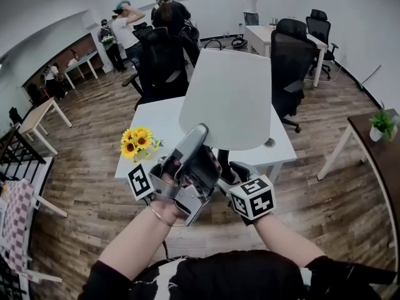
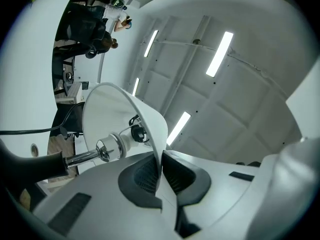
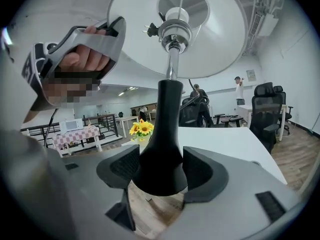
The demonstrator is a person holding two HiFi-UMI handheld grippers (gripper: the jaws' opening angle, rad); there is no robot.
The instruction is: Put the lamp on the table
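Observation:
The lamp hangs in the air above the near edge of the white table (image 1: 156,120). It has a white cone shade (image 1: 231,99), a chrome stem and a flared black base (image 3: 162,149). My left gripper (image 1: 199,133) is shut on the lower rim of the shade (image 2: 115,114), whose thin edge is pinched between the pads (image 2: 150,176). My right gripper (image 3: 161,171) is closed round the black base, both pads against its sides. The bulb socket (image 2: 117,146) shows inside the shade. A vase of sunflowers (image 1: 137,141) stands at the table's near left corner.
Black office chairs (image 1: 164,61) stand behind the table, and another one (image 1: 290,55) to its right. Several people stand at the back of the room. A dark side table with a potted plant (image 1: 381,125) is at the right. A chequered cloth (image 1: 15,211) lies at the left.

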